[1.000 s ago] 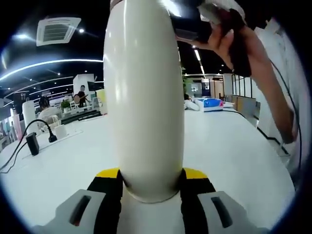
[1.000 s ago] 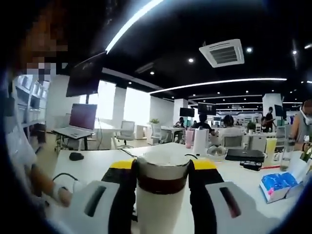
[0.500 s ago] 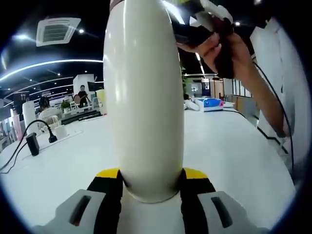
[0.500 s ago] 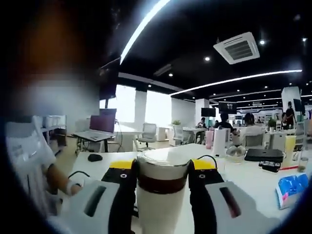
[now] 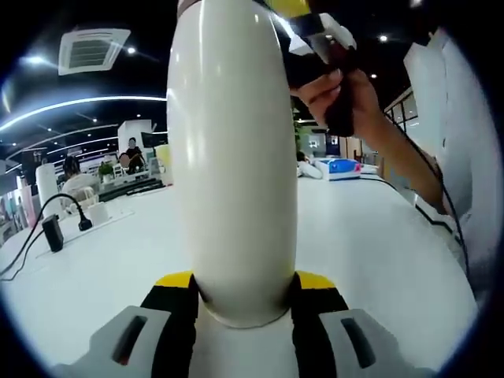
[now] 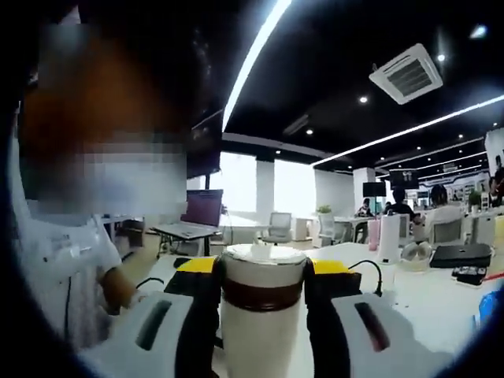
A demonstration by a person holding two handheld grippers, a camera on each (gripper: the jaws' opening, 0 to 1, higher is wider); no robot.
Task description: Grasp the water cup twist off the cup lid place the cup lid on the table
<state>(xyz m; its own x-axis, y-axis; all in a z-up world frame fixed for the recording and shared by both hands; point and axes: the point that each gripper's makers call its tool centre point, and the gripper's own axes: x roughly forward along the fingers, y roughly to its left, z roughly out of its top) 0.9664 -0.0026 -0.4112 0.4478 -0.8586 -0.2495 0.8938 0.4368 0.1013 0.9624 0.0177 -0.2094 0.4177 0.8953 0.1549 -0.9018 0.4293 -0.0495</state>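
Smooth, rigid water cup (image 5: 233, 157) looks slippery, so the left tool (image 5: 244, 303) clamps its body while the right tool (image 6: 262, 276) clamps the cup lid (image 6: 262, 272).

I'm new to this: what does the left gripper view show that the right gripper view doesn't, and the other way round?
Left gripper view: the water cup, its cream body clamped low by the left gripper, a hand near its top, a black adapter. Right gripper view: the right gripper closed on the cup lid, a laptop behind. Shared: the cup and the white table.
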